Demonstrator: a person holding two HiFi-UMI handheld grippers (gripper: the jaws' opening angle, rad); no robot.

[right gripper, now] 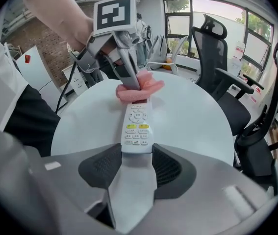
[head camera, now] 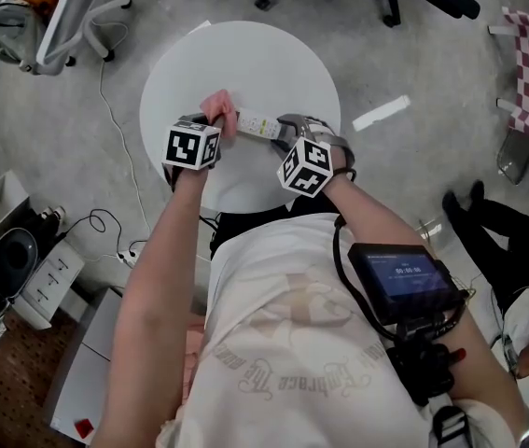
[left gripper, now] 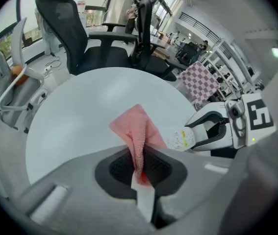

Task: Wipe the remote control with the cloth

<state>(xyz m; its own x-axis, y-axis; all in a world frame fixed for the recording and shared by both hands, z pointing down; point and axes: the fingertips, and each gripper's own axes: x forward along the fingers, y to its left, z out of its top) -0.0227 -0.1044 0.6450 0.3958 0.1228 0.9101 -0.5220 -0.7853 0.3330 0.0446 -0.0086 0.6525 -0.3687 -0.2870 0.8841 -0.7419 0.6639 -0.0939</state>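
While the left gripper [right gripper: 131, 82] is pinching a crumpled pink cloth [right gripper: 147, 88], the right gripper [head camera: 287, 136] is clamping a white plastic remote control [right gripper: 137, 124] by one end, likely risking twist-out.

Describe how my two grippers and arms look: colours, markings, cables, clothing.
Both the left gripper and right gripper have pale grey bodies. Each carries a white cube printed with black square markers. Their jaws are lined with black ribbed pads. The arms are bare below a white short-sleeved T-shirt with pale print. A black cable runs beside the right arm.
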